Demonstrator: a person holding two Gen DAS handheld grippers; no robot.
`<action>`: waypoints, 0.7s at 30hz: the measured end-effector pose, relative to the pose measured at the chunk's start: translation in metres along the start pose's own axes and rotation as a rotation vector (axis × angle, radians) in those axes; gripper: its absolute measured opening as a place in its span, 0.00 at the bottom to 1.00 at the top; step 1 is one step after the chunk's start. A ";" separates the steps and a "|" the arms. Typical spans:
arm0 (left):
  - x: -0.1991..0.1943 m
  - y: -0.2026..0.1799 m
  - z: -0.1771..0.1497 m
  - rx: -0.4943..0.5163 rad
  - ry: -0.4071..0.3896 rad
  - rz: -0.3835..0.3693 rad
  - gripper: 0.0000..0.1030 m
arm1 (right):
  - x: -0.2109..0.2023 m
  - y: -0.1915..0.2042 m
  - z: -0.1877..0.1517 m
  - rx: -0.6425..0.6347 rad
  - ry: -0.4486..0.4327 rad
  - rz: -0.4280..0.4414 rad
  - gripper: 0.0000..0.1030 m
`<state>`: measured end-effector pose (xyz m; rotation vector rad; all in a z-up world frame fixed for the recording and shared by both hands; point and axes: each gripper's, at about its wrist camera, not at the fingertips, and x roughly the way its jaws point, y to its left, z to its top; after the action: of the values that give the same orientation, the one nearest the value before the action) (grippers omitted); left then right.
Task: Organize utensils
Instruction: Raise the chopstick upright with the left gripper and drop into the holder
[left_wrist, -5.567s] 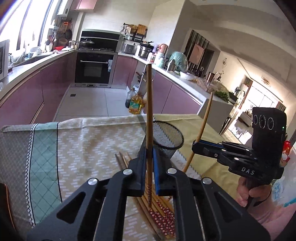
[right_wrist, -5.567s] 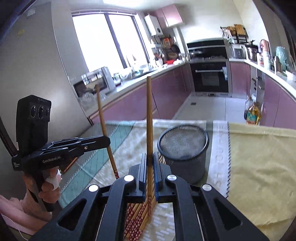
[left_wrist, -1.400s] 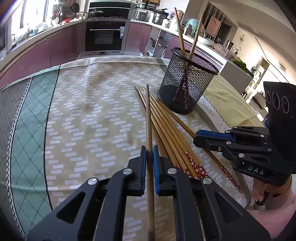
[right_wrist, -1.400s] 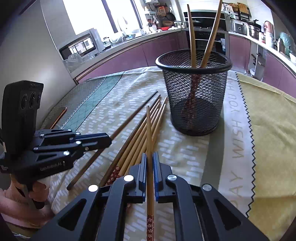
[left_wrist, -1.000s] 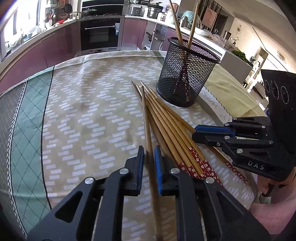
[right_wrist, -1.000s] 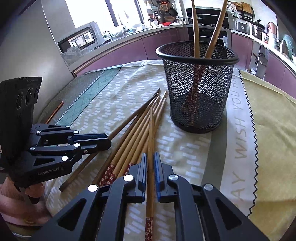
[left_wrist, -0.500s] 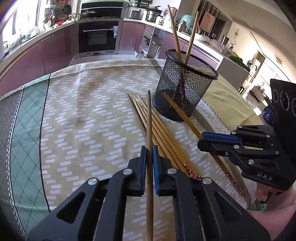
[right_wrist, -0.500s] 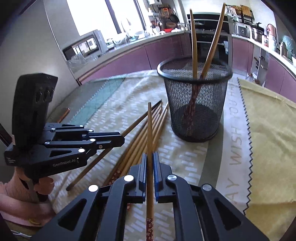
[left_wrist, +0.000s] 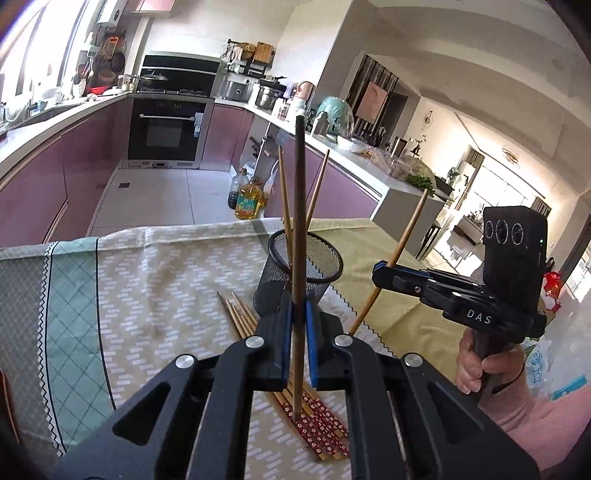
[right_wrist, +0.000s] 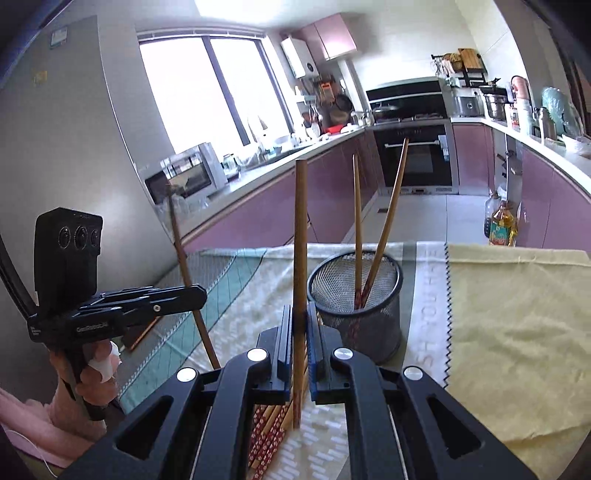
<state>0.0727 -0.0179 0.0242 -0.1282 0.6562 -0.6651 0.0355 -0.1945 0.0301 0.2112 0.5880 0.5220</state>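
A black mesh holder (left_wrist: 304, 271) (right_wrist: 356, 306) stands on the tablecloth with two chopsticks (right_wrist: 373, 225) leaning in it. My left gripper (left_wrist: 298, 325) is shut on a dark wooden chopstick (left_wrist: 299, 221) held upright, near side of the holder. My right gripper (right_wrist: 300, 332) is shut on a lighter chopstick (right_wrist: 300, 258), also upright, left of the holder. Each gripper shows in the other view, the right one (left_wrist: 384, 271) and the left one (right_wrist: 195, 291). Several chopsticks (left_wrist: 314, 413) (right_wrist: 269, 424) lie on the cloth below the grippers.
The table carries a patterned cloth (left_wrist: 155, 280) with a green band at the left and a yellow cloth (right_wrist: 517, 314) at the right. Beyond the table edge are purple kitchen cabinets, an oven (left_wrist: 168, 133) and oil bottles (left_wrist: 249, 201) on the floor.
Both grippers have lifted off the table, each with one chopstick, and swung the sticks from lying flat to upright. The holder now sits lower and farther in both views.
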 end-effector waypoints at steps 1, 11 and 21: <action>-0.002 -0.001 0.005 0.003 -0.014 0.002 0.07 | -0.002 -0.002 0.004 0.000 -0.010 -0.001 0.06; 0.000 -0.014 0.054 0.017 -0.123 0.003 0.07 | -0.024 0.003 0.060 -0.060 -0.132 -0.016 0.06; 0.012 -0.031 0.097 0.050 -0.204 0.046 0.07 | -0.020 -0.011 0.095 -0.078 -0.176 -0.070 0.06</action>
<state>0.1221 -0.0589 0.1045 -0.1320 0.4450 -0.6146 0.0805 -0.2184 0.1131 0.1596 0.4012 0.4521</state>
